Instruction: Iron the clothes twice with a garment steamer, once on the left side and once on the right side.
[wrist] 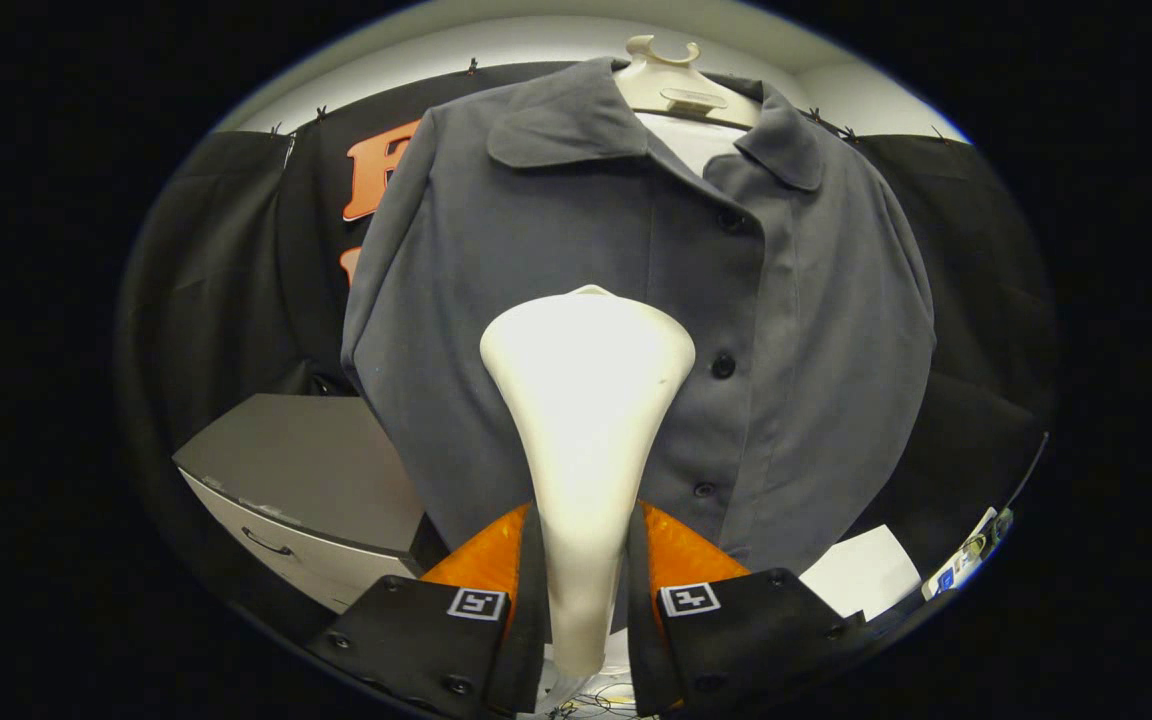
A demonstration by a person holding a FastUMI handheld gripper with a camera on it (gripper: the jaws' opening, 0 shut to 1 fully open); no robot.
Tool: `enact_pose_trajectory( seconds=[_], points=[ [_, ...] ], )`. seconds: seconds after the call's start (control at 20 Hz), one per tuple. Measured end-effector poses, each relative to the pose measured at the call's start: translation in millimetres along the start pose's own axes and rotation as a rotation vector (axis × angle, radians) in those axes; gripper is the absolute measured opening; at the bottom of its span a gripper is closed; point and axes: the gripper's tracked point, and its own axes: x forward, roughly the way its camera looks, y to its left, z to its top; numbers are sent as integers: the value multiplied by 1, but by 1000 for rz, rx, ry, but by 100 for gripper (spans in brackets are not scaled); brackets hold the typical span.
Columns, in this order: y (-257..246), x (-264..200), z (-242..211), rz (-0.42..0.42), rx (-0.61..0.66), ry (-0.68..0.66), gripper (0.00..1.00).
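Note:
A grey button-up shirt [816, 330] hangs on a pale hanger [671, 85], facing me, buttoned down the front. My gripper [584, 560] is shut on the handle of a white garment steamer [586, 400]. The steamer rises from between the fingers, and its wide head lies against or just in front of the shirt's middle, slightly left of the button line. Whether the head touches the cloth I cannot tell.
A grey cabinet [306, 470] with a drawer handle stands low on the left, beside the shirt's hem. A white sheet [861, 570] and a small device lie low on the right. Black cloth walls surround the shirt.

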Motion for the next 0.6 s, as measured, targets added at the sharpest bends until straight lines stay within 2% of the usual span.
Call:
enact_pose_trajectory(
  seconds=[0.6],
  points=[
    [-12, 9, -99, -14, 5, 169, 43]
  ],
)
